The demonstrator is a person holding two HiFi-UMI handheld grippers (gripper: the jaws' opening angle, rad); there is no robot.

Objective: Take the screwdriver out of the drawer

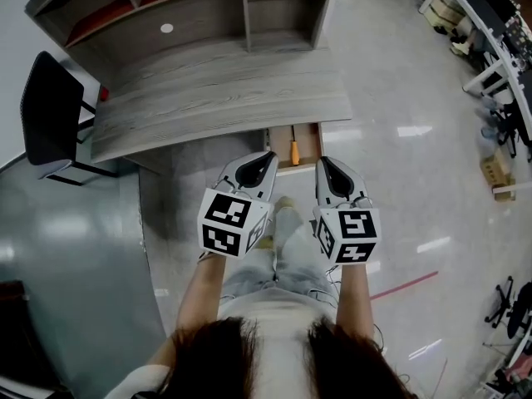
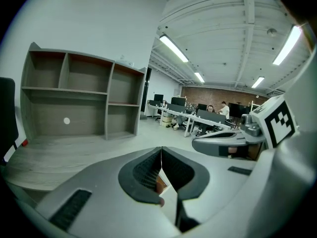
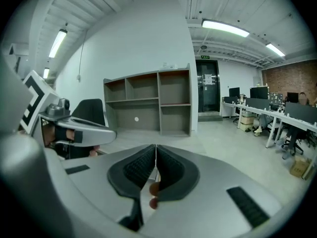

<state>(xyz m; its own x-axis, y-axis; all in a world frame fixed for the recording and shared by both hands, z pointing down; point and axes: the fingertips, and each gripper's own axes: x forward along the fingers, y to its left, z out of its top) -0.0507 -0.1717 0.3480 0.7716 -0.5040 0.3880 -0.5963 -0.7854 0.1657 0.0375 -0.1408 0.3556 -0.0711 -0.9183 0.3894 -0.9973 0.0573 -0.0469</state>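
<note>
The screwdriver lies in the open drawer that sticks out from under the front edge of a grey wooden desk. Its orange handle points towards us and its thin shaft points back under the desktop. It rests near the middle of the drawer, and nothing touches it.

We look steeply down from the person's head. Two arms reach forward, each holding a gripper with a marker cube. The left gripper has its tip over the drawer's left near corner. The right gripper has its tip at the drawer's right near corner. The screwdriver sits between the two tips and a little beyond them.

In each gripper's own view the two ribbed pads are pressed together along a thin line, with nothing caught between them. Both grippers are clenched and empty. Both views look out level across the desk, the shelf unit and the office, so the tips are aimed forward, not down into the drawer.

We judge the task to be at an early stage. The drawer is already pulled out and the tool is exposed. What is left is for one gripper to part its pads, tilt down to the handle, close on it and lift it clear.
</note>
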